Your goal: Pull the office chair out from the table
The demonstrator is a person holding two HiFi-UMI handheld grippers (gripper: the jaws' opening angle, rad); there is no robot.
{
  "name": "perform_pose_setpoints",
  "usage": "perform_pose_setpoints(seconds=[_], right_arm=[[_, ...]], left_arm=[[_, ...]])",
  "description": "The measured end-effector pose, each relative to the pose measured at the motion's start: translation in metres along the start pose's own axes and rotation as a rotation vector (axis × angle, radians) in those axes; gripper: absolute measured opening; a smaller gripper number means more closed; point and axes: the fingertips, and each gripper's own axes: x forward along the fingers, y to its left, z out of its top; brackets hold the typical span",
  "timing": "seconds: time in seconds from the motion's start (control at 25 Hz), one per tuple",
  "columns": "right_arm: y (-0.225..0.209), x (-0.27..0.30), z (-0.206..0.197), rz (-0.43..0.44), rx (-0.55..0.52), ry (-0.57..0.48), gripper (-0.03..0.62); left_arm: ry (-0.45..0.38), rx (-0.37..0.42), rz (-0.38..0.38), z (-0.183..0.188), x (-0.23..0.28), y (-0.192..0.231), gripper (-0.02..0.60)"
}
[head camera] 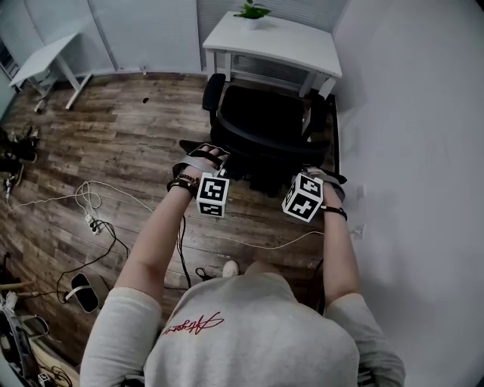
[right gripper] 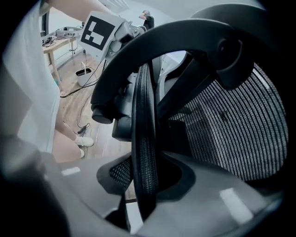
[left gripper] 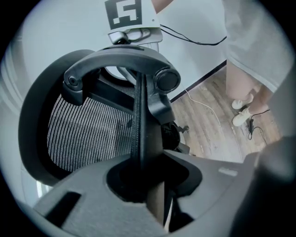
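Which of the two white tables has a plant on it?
The table behind the chair; the plant stands at its back edge. The left table has none.

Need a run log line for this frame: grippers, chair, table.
left gripper: shut on chair back rim | right gripper: shut on same rim | chair: close in front of table, facing it

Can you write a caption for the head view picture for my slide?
The left gripper and right gripper clamp the back edge of the office chair by the white table.
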Motion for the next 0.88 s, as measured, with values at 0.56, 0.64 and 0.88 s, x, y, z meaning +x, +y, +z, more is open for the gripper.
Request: perform_pose_setpoints(seconds=[0.56, 0.64, 0.88], right_arm=[[0.054, -0.031, 0.002, 0.010, -0.010, -0.009, 0.110], [0.063, -0.036, 0.003, 0.016, -0.009, -0.011, 0.111], [0.082, -0.046, -0.001, 0.024, -0.007, -0.014, 0.112]], left_arm=[[0.011, -0.008, 0.000, 0.021, -0.046, -0.039, 0.086], [0.014, -0.009, 0.000, 0.024, -0.053, -0.046, 0.086], [0.018, -0.010, 0.008, 0.035, -0.066, -0.059, 0.086]])
